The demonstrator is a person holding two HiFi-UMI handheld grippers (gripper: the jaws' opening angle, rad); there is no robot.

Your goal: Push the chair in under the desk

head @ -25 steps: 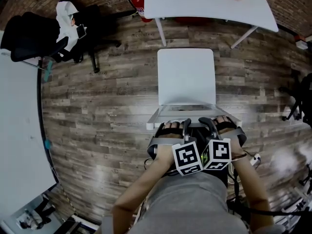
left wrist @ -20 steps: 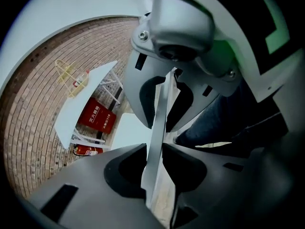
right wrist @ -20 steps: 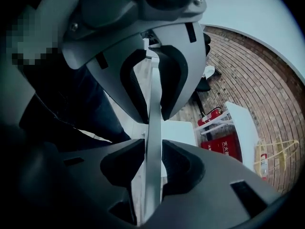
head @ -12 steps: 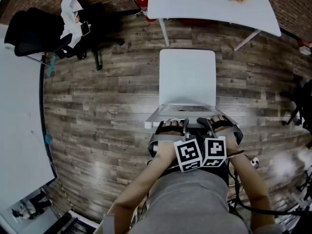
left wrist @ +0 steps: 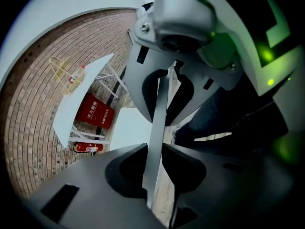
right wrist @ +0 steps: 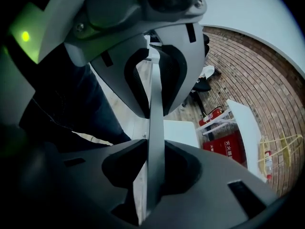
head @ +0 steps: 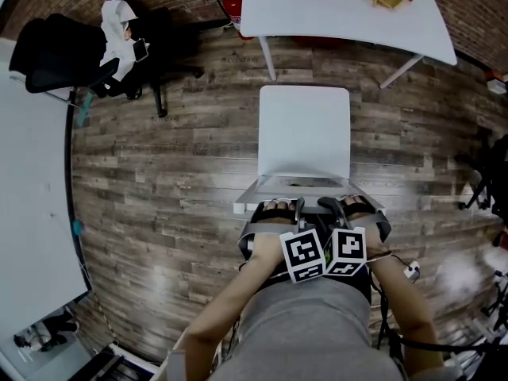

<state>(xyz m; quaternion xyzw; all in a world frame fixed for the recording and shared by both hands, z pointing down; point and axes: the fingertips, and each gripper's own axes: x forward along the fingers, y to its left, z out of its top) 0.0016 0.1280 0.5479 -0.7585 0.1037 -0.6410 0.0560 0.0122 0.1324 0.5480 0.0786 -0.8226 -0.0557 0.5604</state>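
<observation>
At the far left, a black office chair (head: 55, 50) draped with a white garment is standing near the brick wall. Moving right, I'm holding my left hand-held gripper (head: 279, 207) on the left part of the backrest (head: 305, 187) of the white chair (head: 304, 129). Its jaws are closing on the thin panel and touching both of its faces.

The white chair is standing on the wood floor (head: 159, 173) straight in front of me. Its backrest is nearest me and its seat is pointing away towards the white worktop (head: 333, 6) at the far side. The seat's long axis is running near to far. Bare floor is showing between seat and worktop, so they are sitting well apart.

My right hand-held gripper (head: 349, 206) is pinching the right part of the same backrest, its jaws closing too.

The head view is giving me the whole seat and the gap, but my hands and the marker cubes are covering the jaws. The gripper views are showing the backrest edge-on between the jaws, plus a red box (left wrist: 94, 111) under the worktop and a fire extinguisher (left wrist: 88, 148) beside it.
</observation>
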